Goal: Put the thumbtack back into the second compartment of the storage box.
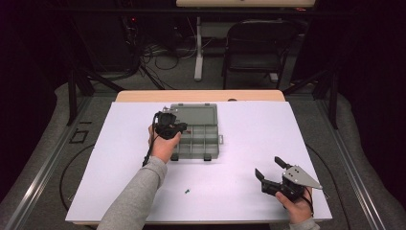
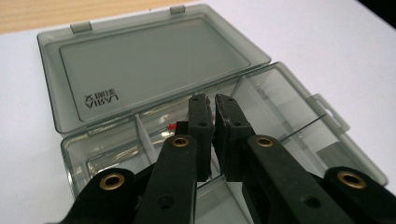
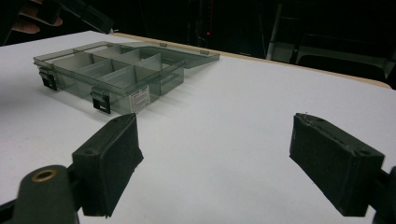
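Hovering over the open box point(image 2: 261, 93), our left gripper point(image 2: 211, 100) had its fingers nearly closed, a thin gap between the pads; whether anything small sat between them we could not tell. Just beyond the tips a red piece point(image 2: 172, 126) lay in a rear compartment. Our right gripper point(image 3: 215, 158) stood wide open and empty, well apart from the box. Near it a small green piece point(image 1: 187, 190) lay loose on the white sheet point(image 1: 249, 120). We judged a shallow pinch could drop a piece into the wrong compartment.
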The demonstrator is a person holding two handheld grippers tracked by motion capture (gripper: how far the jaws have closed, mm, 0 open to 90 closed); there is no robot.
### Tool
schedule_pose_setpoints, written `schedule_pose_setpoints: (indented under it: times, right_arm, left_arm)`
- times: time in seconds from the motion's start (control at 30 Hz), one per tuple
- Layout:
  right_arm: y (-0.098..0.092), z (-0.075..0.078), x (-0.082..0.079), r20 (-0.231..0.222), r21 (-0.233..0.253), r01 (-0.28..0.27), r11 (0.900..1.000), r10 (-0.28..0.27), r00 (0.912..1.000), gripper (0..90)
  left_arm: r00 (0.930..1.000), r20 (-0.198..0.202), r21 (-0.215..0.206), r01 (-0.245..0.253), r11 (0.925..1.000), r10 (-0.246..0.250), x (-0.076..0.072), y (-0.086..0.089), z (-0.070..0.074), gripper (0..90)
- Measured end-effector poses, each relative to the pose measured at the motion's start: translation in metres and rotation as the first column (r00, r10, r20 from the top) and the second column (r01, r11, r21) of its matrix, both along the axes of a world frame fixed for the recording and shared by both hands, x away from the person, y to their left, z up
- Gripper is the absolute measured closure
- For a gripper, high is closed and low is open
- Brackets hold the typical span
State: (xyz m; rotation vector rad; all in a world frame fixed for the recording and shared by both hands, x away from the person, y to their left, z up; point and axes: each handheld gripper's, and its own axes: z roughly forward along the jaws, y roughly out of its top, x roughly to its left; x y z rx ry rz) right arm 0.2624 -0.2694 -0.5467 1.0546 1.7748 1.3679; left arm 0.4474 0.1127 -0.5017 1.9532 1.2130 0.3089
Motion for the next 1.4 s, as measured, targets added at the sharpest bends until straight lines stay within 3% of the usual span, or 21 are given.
schedule_pose_setpoints:
  times: [0.23, 0.63, 0.8, 0.87, 0.9, 1.0, 1.4]
  right_arm:
    - [0.000, 0.000, 0.000, -0.001, 0.001, -0.002, 1.000, 0.002, 1.0000, 15.5]
    - [0.000, 0.000, 0.000, -0.002, -0.001, -0.002, 1.000, 0.002, 1.0000, 15.5]
    - [0.000, 0.000, 0.000, -0.003, -0.001, -0.002, 1.000, 0.002, 1.0000, 15.6]
    - [0.000, 0.000, 0.000, -0.005, 0.001, -0.002, 1.000, 0.002, 1.0000, 15.5]
    - [0.000, 0.000, 0.000, -0.005, 0.001, -0.002, 1.000, 0.002, 1.0000, 15.5]
    - [0.000, 0.000, 0.000, -0.004, 0.002, -0.001, 1.000, 0.001, 1.0000, 15.6]
    - [0.000, -0.001, 0.000, -0.002, -0.001, 0.000, 1.000, 0.000, 1.0000, 15.6]
  left_arm:
    - [0.9996, -0.029, 0.017, -0.001, 0.9999, 0.001, 0.006, -0.002, -0.010, 85.3]
    - [0.9996, -0.029, 0.014, -0.008, 0.9999, 0.008, 0.007, -0.003, -0.013, 83.0]
    - [0.9999, -0.015, -0.001, -0.006, 1.0000, 0.006, 0.007, -0.001, -0.011, 70.3]
    - [0.9999, -0.010, -0.010, -0.002, 0.9999, 0.002, 0.006, 0.001, -0.008, 59.3]
    - [1.0000, -0.003, -0.013, -0.008, 0.9999, 0.008, 0.005, 0.002, -0.007, 59.3]
    - [0.9997, 0.022, -0.009, -0.004, 0.9999, 0.004, 0.002, 0.004, -0.002, 47.8]
    - [0.9956, 0.074, -0.048, 0.061, 0.9970, -0.057, -0.028, 0.017, 0.018, 39.8]
